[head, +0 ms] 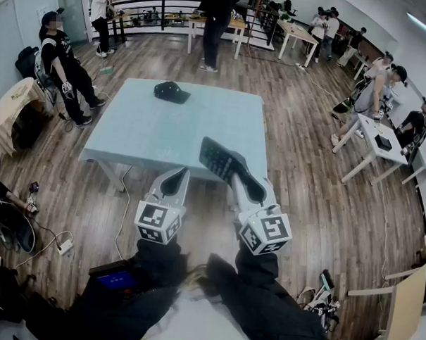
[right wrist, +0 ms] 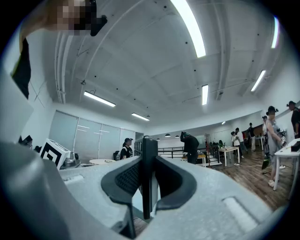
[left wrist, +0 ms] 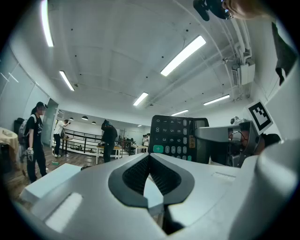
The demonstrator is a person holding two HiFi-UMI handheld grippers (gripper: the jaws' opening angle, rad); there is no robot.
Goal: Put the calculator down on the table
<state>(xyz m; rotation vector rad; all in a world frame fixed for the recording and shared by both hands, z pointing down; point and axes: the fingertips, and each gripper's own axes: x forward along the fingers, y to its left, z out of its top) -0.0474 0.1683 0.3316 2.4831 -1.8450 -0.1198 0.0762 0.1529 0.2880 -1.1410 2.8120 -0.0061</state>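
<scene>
Two grippers show at 6 o'clock in the head view. The right gripper (head: 246, 183) has its jaws clamped on the near end of the calculator (head: 220, 159), which juts toward 11 o'clock, keys up, in the air over the near right part of the pale blue bench (head: 144, 127). The left gripper (head: 175, 175) sits just beside it at 9 o'clock, carrying nothing. A black cap (head: 172, 92) lies toward the far edge of the bench, well apart.

From the left gripper view, the left gripper (left wrist: 149, 154) has its jaws closed tip to tip with nothing between them. The calculator (left wrist: 174, 136) stands at 1 o'clock, keypad facing the camera.

From the right gripper view, the right gripper (right wrist: 148, 161) pinches the calculator (right wrist: 149, 147) edge-on, a pad pressed to each face.

Only one end is held, so the long free end could lever down and twist in the jaws. Letting go this high, or this close to the near edge, would probably send it clattering or tipping to the floor.
</scene>
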